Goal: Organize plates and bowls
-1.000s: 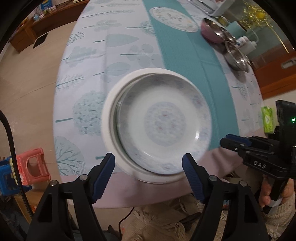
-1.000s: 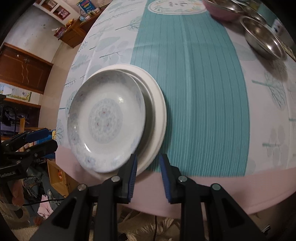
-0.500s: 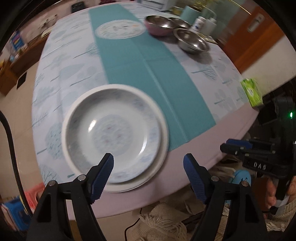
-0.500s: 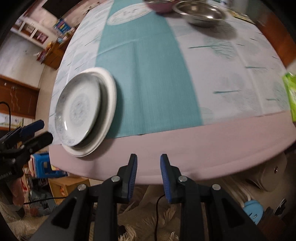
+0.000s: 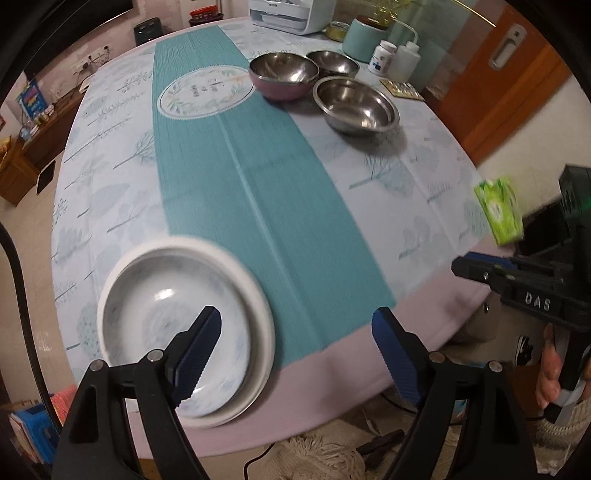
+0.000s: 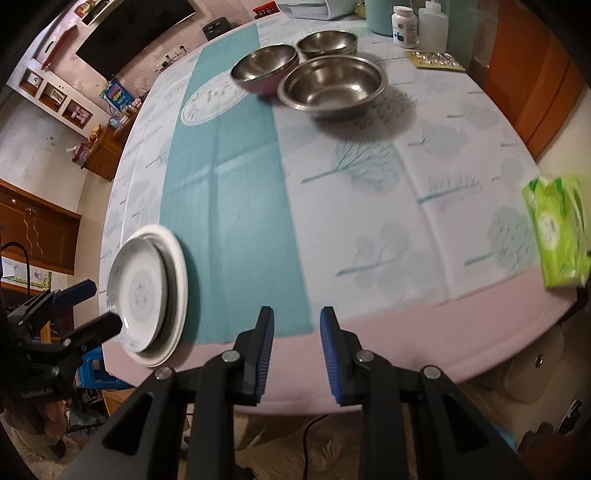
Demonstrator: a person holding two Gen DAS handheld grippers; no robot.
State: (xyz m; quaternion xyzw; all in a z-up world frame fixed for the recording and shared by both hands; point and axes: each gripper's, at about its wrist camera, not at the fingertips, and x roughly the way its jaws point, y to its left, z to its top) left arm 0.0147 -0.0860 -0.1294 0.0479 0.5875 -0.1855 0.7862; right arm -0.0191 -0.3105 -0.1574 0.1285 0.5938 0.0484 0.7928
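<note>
A patterned plate (image 5: pixel 155 314) lies inside a larger white plate (image 5: pixel 258 314) near the table's front left edge; the stack also shows in the right wrist view (image 6: pixel 140 295). Three bowls stand at the far side: a pink-sided steel bowl (image 5: pixel 282 74), a steel bowl (image 5: pixel 356 105) and another steel bowl (image 5: pixel 332 62) behind. My left gripper (image 5: pixel 295 343) is open and empty just in front of the plates. My right gripper (image 6: pixel 297 347) is open a little and empty, at the table's front edge.
A green tissue pack (image 6: pixel 557 240) lies at the table's right edge. Bottles (image 6: pixel 404 26), a teal canister (image 5: pixel 364 35) and a foil packet (image 6: pixel 434 59) stand behind the bowls. A teal runner (image 5: pixel 240 166) crosses the table. Stools (image 5: pixel 33 432) stand below left.
Both grippers have drawn back from the stacked plates and swung right, bringing the bowls and tissue pack into view. The right gripper has opened slightly. The plates have stayed put.
</note>
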